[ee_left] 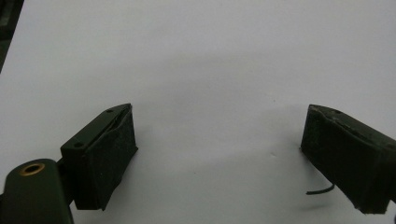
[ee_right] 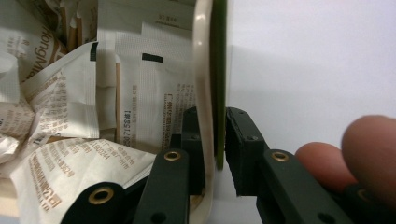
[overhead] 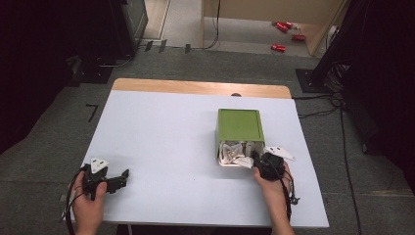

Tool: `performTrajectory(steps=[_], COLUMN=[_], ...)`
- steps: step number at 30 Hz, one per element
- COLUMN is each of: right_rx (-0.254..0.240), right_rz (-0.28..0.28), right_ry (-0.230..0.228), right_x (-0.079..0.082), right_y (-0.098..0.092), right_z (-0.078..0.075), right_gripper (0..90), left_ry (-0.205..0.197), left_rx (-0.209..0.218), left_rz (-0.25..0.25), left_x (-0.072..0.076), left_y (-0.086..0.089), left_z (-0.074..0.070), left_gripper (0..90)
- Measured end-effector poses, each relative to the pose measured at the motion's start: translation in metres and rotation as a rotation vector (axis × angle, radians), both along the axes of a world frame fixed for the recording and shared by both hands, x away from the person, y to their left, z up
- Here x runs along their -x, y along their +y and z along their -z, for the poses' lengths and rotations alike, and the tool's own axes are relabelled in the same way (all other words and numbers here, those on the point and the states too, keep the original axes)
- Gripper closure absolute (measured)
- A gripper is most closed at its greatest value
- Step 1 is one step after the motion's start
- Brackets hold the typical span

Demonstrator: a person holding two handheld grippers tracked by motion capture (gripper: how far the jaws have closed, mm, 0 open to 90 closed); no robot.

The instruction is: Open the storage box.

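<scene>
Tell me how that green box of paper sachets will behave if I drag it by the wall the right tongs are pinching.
The green box probably slides easily: the white table looks smooth. It is likely light, since the paper sachets look thin. The right tongs clamp one thin wall, so it may pivot or flex.

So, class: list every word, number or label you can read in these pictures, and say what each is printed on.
"HongMa": partial brand lettering, cut off, on a white paper sachet in the green box.
Small print on the other sachets: too small and blurred to read.
Red items on the floor: too far off to read.
Table, left tool: no text.
</scene>
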State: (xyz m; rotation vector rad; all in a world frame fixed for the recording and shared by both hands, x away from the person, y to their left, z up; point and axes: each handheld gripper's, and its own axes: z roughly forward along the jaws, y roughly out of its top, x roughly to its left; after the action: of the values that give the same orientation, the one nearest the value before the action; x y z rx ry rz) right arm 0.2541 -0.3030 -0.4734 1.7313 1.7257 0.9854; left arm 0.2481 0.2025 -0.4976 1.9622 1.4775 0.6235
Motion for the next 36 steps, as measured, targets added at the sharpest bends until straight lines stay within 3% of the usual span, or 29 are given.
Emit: performTrajectory(steps=[16, 21, 28, 36], right_rx=[-0.001, -0.016, -0.01, 0.014], right_rz=[-0.029, -0.02, -0.021, 0.002], right_ry=[0.014, -0.026, -0.058, -0.057], right_x=[0.03, 0.038, 0.041, 0.033], right_y=[-0.003, -0.002, 0.0, 0.004], right_z=[-0.006, -0.014, -0.027, -0.034], right_gripper=[79.7, 81.0, 84.2, 85.7], left_ry=[-0.001, -0.001, 0.0, 0.0], left_rx=[0.0, 0.0, 0.0, 0.0], left_rz=[-0.001, -0.001, 0.0, 0.0], left_x=[0.0, 0.0, 0.0, 0.0], left_y=[0.0, 0.0, 0.0, 0.0], left_z=[0.0, 0.0, 0.0, 0.0], left_gripper=[10.8, 10.8, 10.8, 10.8])
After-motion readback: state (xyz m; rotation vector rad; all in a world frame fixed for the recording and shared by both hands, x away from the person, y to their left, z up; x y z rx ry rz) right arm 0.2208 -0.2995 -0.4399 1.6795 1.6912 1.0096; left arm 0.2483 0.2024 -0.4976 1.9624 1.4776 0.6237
